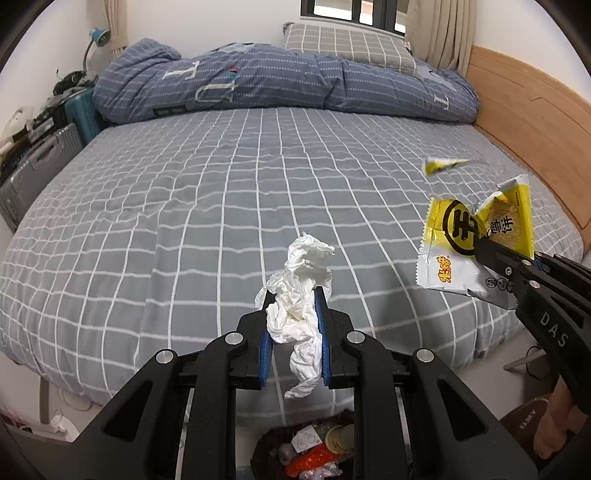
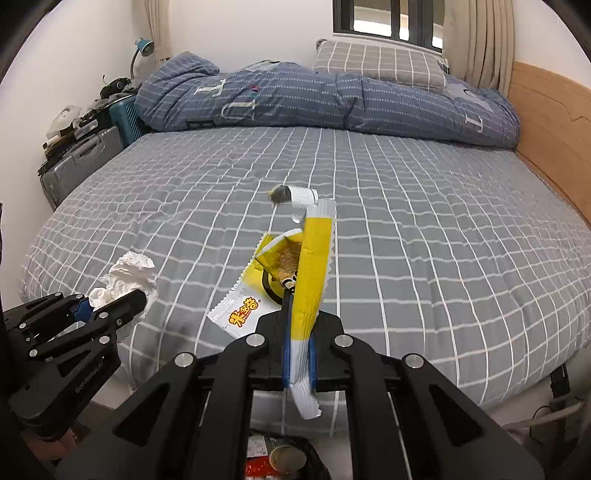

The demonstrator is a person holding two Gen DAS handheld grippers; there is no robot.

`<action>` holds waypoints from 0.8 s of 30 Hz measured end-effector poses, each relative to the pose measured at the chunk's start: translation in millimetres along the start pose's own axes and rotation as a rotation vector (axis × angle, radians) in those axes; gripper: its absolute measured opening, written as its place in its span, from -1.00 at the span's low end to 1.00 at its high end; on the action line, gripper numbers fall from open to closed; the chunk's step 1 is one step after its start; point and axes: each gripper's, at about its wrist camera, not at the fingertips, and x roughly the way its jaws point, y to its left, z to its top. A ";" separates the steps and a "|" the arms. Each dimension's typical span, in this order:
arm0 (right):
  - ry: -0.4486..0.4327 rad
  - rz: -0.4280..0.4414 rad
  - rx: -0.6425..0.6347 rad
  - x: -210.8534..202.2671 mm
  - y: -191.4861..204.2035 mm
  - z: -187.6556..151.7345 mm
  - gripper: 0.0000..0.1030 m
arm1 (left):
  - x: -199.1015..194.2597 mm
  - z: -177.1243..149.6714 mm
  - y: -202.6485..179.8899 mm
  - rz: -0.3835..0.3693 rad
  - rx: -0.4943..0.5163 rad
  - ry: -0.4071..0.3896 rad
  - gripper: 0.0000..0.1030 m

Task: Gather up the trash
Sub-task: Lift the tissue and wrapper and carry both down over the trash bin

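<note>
The left gripper [image 1: 295, 314] is pinching a crumpled white tissue [image 1: 301, 295] between its blue pads, the paper bunched above the tips and trailing below them. The right gripper [image 2: 299, 332] is pressed together on a torn yellow-and-white snack wrapper [image 2: 312, 280]; in the left wrist view that wrapper [image 1: 476, 243] hangs at 3 o'clock, raised above the bed. Both are held over the near edge of the bed [image 1: 221, 192], which is covered by a grey sheet with a white grid, lightly wrinkled. A small scrap of wrapper [image 1: 441, 164] sits toward 2 o'clock in the left view; whether it touches the sheet cannot be told. At 12 o'clock a blue quilt [image 1: 280, 81] lies rolled across the far side, with a grey checked pillow [image 1: 351, 44] behind it under a dark-framed window [image 2: 388, 18] and beige curtains. A wooden headboard [image 1: 532, 118] runs along the 3 o'clock side. At 9 o'clock stand a grey suitcase [image 1: 33, 170] and a teal one, with clutter and a blue lamp [image 1: 98, 38] above. At 6 o'clock, under the grippers, a bin [image 1: 314, 450] with a dark liner holds mixed rubbish.
</note>
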 end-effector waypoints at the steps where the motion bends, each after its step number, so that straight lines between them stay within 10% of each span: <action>1: 0.003 0.003 0.002 -1.9 0.5 -2.9 -0.88 | -3.1 -4.0 -0.8 -0.002 -0.001 0.000 -0.63; 24: 0.064 0.032 0.000 -60.5 11.7 -79.4 -0.88 | -61.2 -76.7 0.8 0.006 -0.068 0.050 -0.63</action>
